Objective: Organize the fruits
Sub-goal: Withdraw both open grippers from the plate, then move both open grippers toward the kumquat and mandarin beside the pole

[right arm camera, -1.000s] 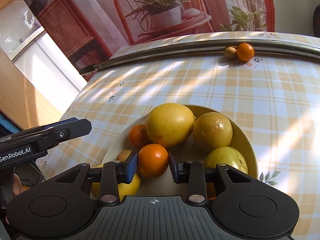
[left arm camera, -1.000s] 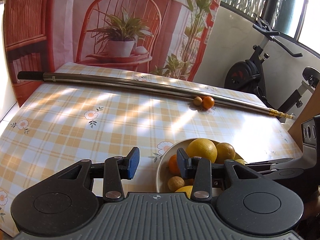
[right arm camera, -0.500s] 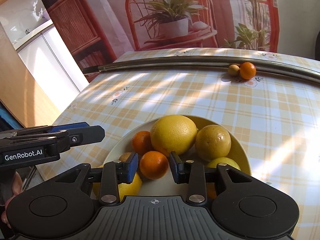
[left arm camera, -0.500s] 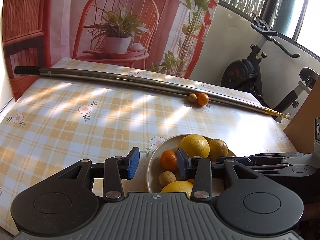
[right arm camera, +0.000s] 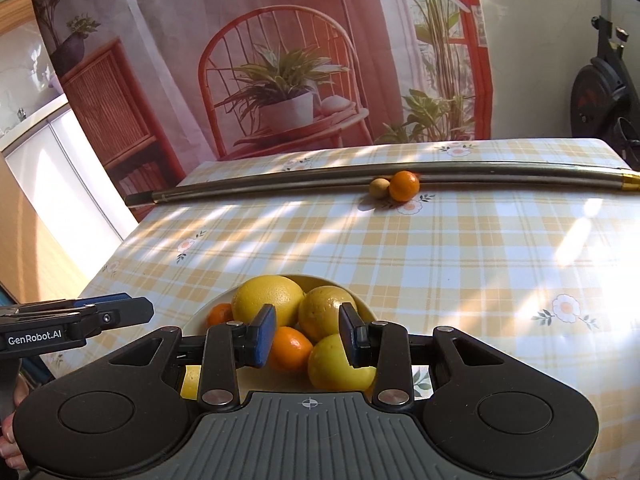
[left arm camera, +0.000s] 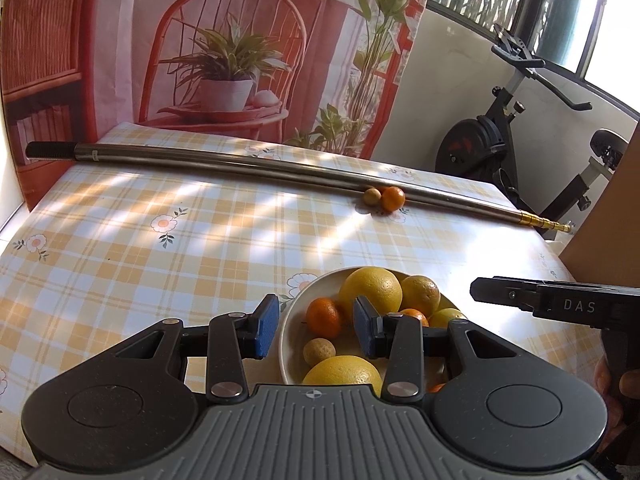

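A cream bowl (left arm camera: 289, 334) near the table's front edge holds several citrus fruits, among them a big yellow one (left arm camera: 370, 290) and a tangerine (left arm camera: 323, 317). My left gripper (left arm camera: 315, 328) hovers open over the bowl's left rim with nothing between its pads. From the right, my right gripper (right arm camera: 307, 334) stands open above the bowl (right arm camera: 198, 320), clear of the orange (right arm camera: 290, 348) and yellow fruit (right arm camera: 336, 364) under it. Far across the table a loose tangerine (right arm camera: 404, 186) and a small tan fruit (right arm camera: 379, 188) rest against a metal pole (right arm camera: 480, 172).
The checked tablecloth (left arm camera: 180, 264) spreads between the bowl and the pole (left arm camera: 240, 164). A printed backdrop hangs behind the table. An exercise bike (left arm camera: 500, 148) stands at the far right, and a brown board (left arm camera: 616, 224) is by the table's right edge.
My right gripper has risen and drawn back from the orange in the bowl; the orange stays put. The left gripper has barely shifted.
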